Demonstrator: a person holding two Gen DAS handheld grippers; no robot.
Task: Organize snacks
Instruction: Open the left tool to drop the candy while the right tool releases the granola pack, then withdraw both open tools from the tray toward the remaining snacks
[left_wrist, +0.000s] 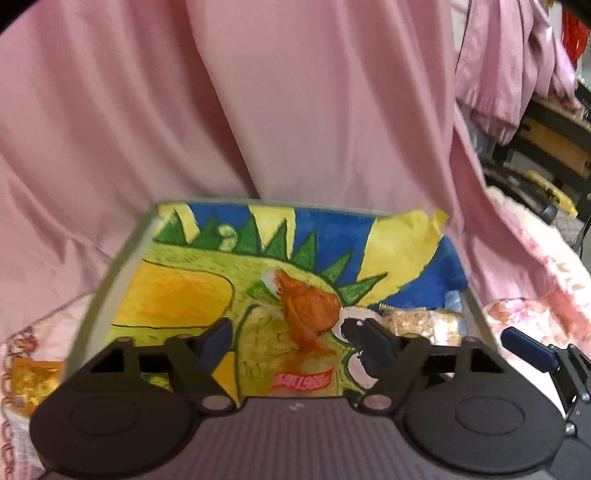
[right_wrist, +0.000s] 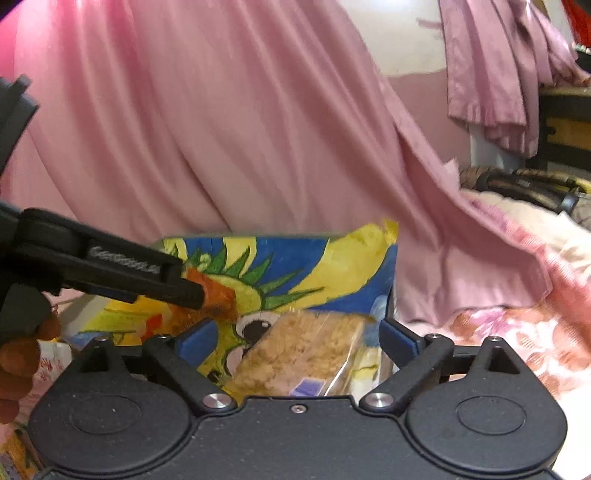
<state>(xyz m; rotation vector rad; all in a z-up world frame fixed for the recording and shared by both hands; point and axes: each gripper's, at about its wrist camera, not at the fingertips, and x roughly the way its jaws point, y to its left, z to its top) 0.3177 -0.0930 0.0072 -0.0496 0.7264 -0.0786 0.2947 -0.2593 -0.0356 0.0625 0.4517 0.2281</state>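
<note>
Grippers: left (left_wrist: 295, 338) clamps orange snack (left_wrist: 308, 308), right (right_wrist: 295, 334) gapes.

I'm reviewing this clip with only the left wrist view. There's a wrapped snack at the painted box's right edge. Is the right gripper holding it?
Observer: No. In the right wrist view the crumbly bar lies between the right gripper pads, with gaps on both sides.
Operator: Any marking on the wrapper?
Observer: A small blue label at its near end.
Operator: Is the person's hand visible?
Observer: Yes, fingers wrap the handle behind the left gripper.
</note>
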